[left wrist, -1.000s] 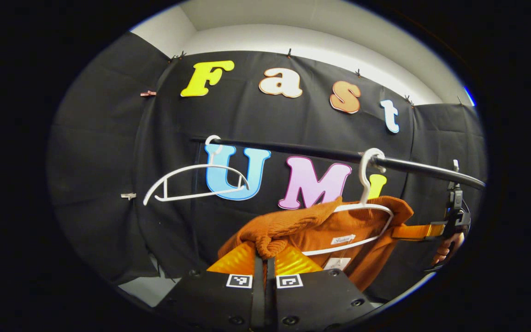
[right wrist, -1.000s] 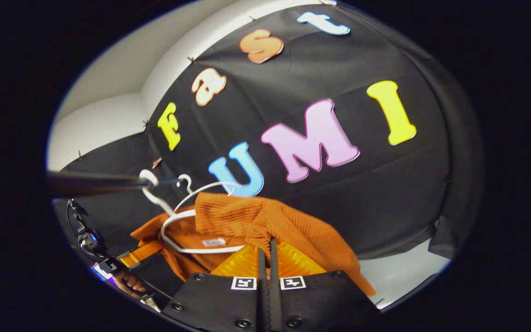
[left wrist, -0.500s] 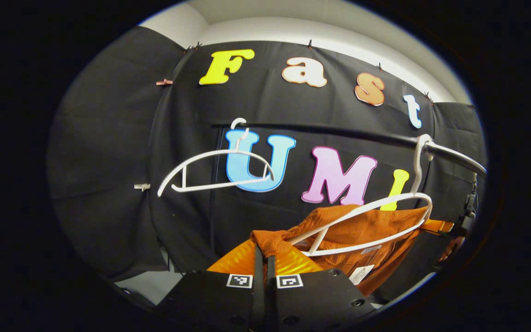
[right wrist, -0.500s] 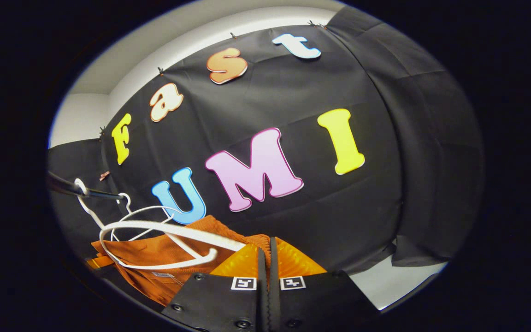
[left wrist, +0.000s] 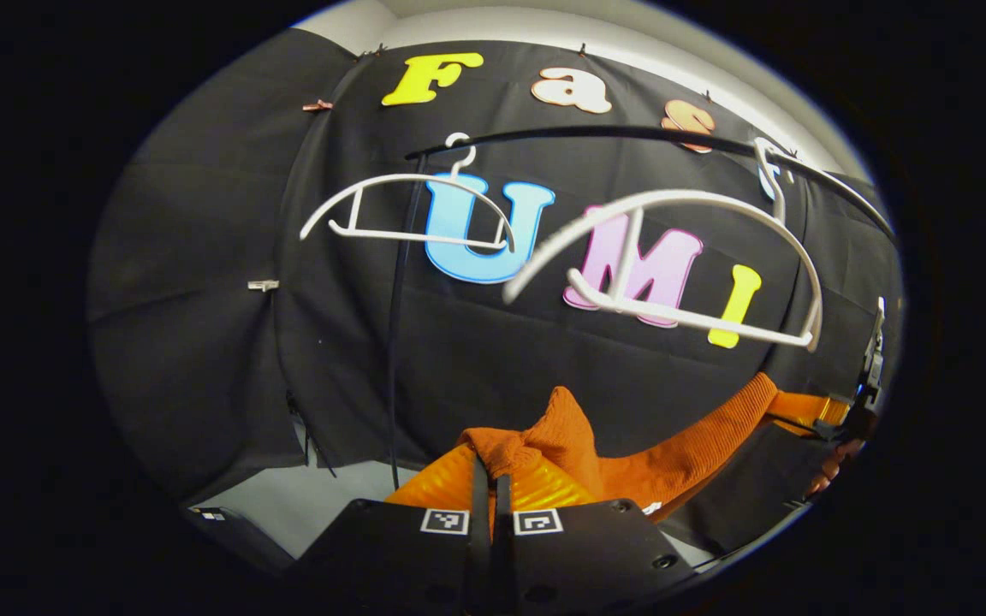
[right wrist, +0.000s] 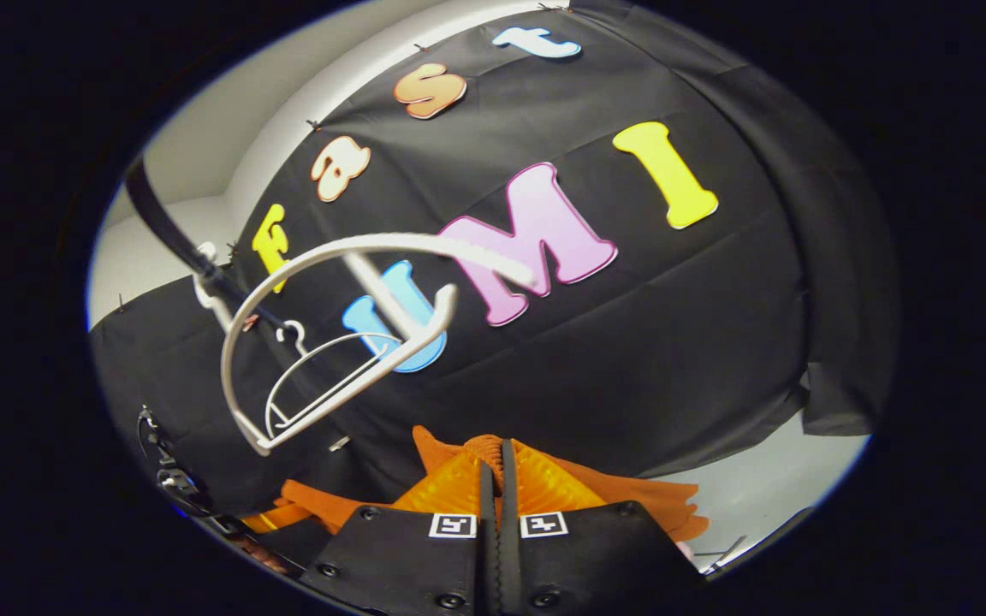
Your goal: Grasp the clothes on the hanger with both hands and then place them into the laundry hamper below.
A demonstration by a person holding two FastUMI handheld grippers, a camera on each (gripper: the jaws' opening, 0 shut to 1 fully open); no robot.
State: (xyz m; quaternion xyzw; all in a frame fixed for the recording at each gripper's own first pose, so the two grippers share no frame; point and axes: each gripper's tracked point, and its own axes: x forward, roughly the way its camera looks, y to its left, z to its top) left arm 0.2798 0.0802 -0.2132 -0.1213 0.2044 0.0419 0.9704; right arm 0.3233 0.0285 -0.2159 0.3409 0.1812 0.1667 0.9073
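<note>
An orange knitted sweater (left wrist: 673,458) hangs stretched between my two grippers, below its white hanger (left wrist: 673,257). The hanger is bare and still hooked on the black rail (left wrist: 596,133). My left gripper (left wrist: 491,462) is shut on a bunched fold of the sweater. In the left gripper view the right gripper (left wrist: 857,411) shows at the far right, gripping the sweater's other end. In the right gripper view my right gripper (right wrist: 498,453) is shut on the sweater (right wrist: 630,492), with the bare hanger (right wrist: 330,342) up to the left.
A second bare white hanger (left wrist: 407,210) hangs further along the rail (right wrist: 168,231). The rail's black upright post (left wrist: 394,342) runs down to the pale floor (left wrist: 313,505). The other gripper (right wrist: 176,483) and a hand show at the lower left of the right gripper view.
Both grippers moved down with the sweater, which slid fully off the hanger. The hanger now swings bare above, still on the rail.
</note>
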